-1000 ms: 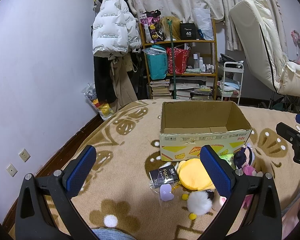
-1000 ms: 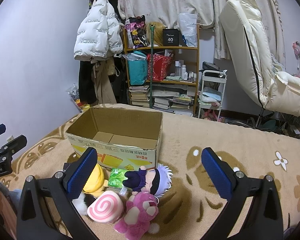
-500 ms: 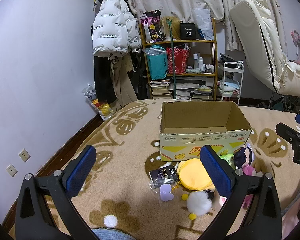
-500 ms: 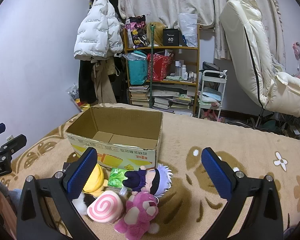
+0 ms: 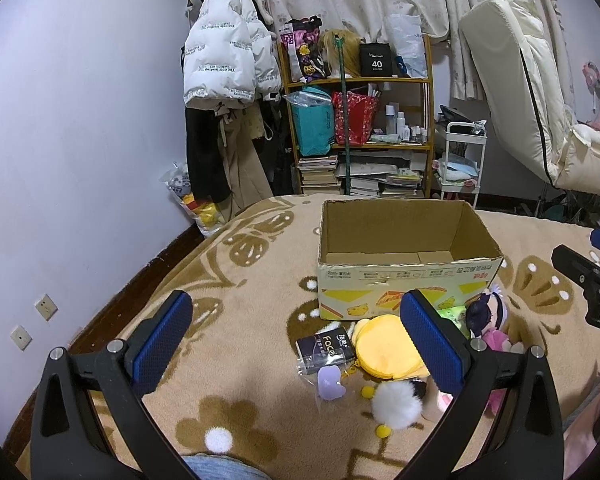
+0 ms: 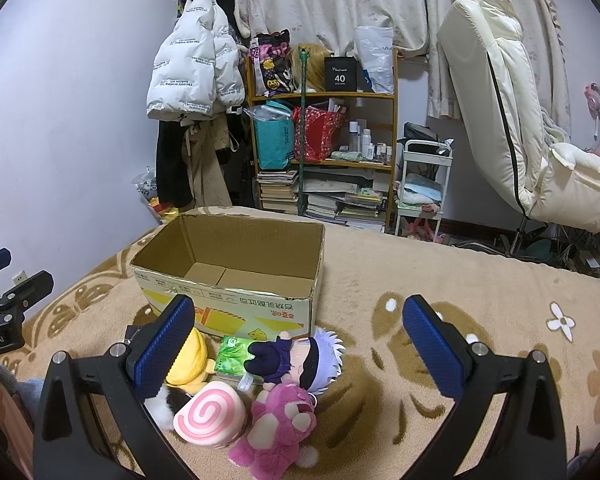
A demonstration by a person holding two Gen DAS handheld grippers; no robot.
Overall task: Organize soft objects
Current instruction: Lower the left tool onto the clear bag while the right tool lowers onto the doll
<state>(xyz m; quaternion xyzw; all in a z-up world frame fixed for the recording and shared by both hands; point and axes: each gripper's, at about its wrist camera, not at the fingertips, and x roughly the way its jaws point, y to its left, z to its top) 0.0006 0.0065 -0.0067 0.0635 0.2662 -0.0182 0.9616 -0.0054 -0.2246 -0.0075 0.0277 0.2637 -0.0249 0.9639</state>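
Nothing is packed yet: the corrugated cardboard box (image 6: 236,276) sits empty on the patterned blanket (image 6: 440,280), with the toys heaped just before it. Both the left claw (image 5: 296,332) and right claw (image 6: 298,340) hover spread apart, gripping nothing. The likely next move is lowering onto the fuzzy pink bear (image 6: 278,428) or the spiral-faced round cushion (image 6: 208,418).

Blanket (image 6: 440,280) tan w/ brown swirls, white flowers. Cardboard box (image 6: 236,304) brown inside, front cream w/ yellow print & red lettering. Plush bear (image 6: 278,426) magenta-pink; swirl cushion (image 6: 210,414) pale pink w/ darker pink spiral; doll (image 6: 300,356) lilac-white hair, dark purple outfit; packet (image 6: 234,358) bright green; round plush (image 5: 384,350) yellow; pompom (image 5: 396,406) white. Gripper pads (image 6: 430,346) blue, frames black.
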